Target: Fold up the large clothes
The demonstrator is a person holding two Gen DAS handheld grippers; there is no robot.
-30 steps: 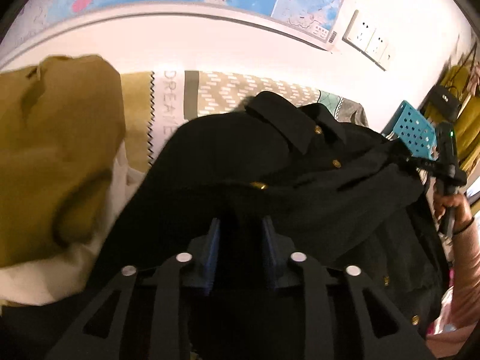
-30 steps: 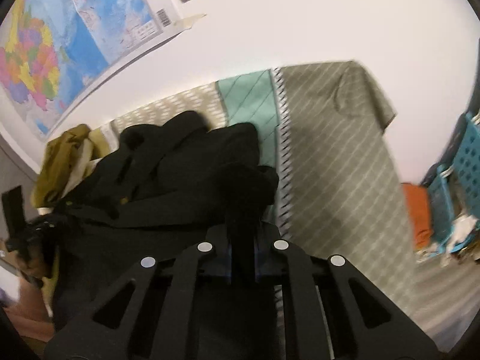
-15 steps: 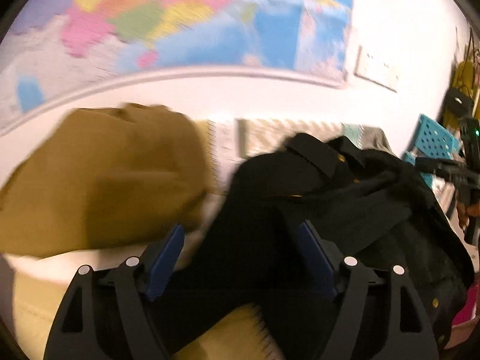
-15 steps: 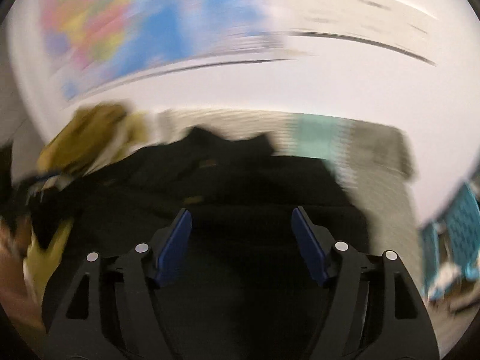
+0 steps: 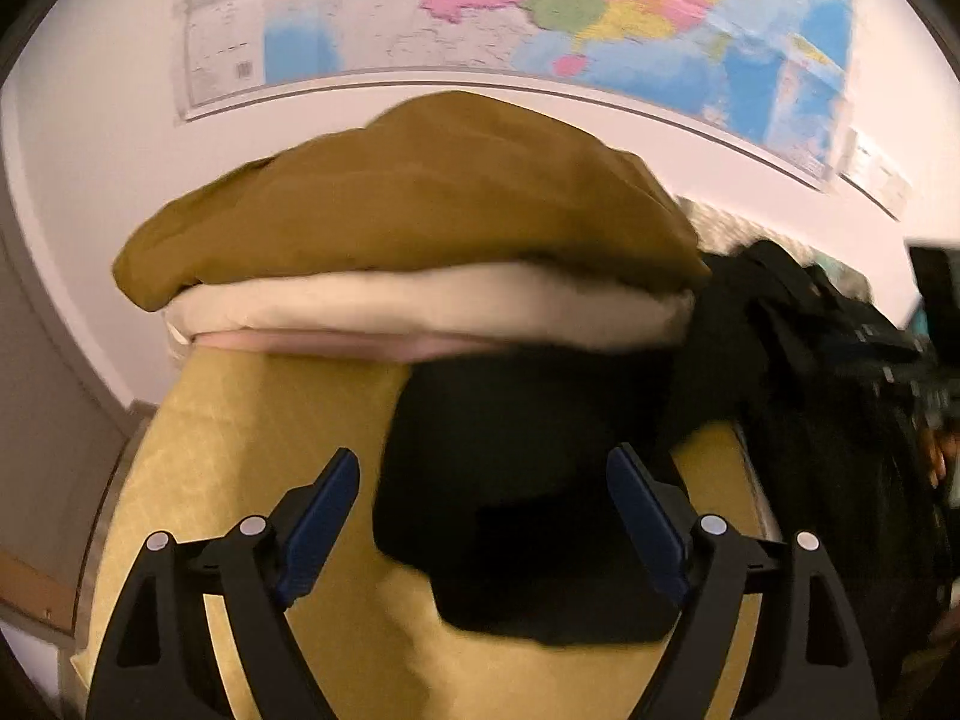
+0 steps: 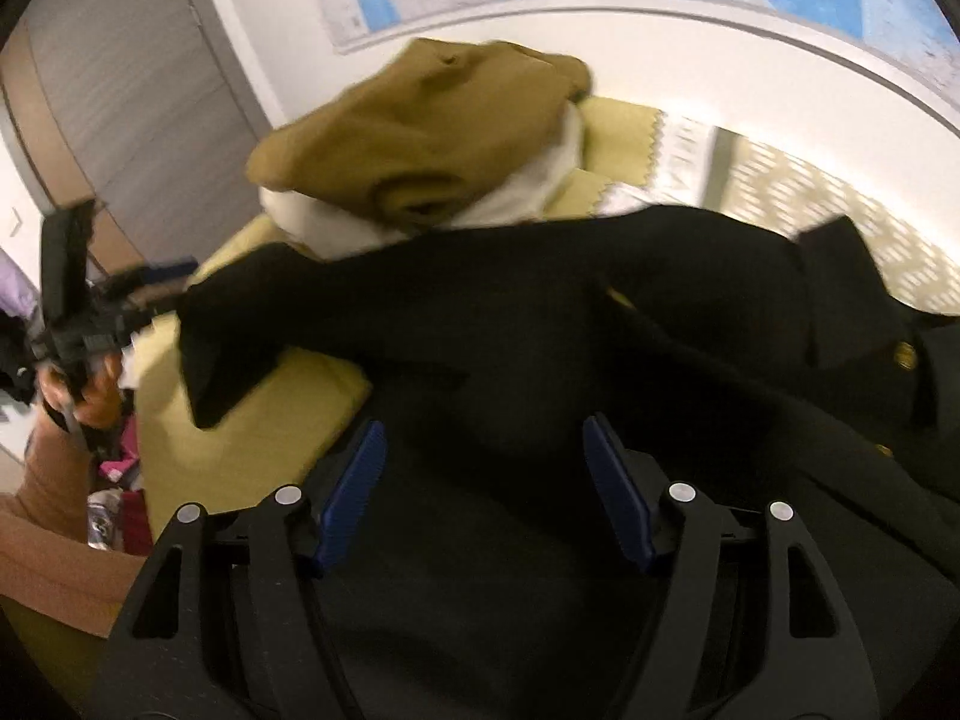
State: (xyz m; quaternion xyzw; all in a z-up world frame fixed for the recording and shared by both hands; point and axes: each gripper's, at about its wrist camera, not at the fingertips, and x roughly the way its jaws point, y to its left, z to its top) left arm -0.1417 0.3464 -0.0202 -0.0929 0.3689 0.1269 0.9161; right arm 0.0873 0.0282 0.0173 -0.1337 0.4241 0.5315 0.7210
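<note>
Black shirt (image 6: 540,324) (gold-buttoned) sprawls beneath the opening left gripper (image 5: 483,516).

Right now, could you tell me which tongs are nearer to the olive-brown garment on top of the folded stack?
Left. The left tongs face the olive-brown garment closely, over a black sleeve end. The right tongs sit further back, over the black coat.

Black shirt (image 6: 540,324), gold buttons (image 6: 905,355); olive-brown garment (image 5: 414,204); yellow cloth (image 5: 252,420).

Black coat (image 6: 540,324) with gold buttons, spread crumpled on yellow cloth-covered surface (image 5: 252,420); one sleeve end (image 5: 516,516) flat beside folded pile.
</note>
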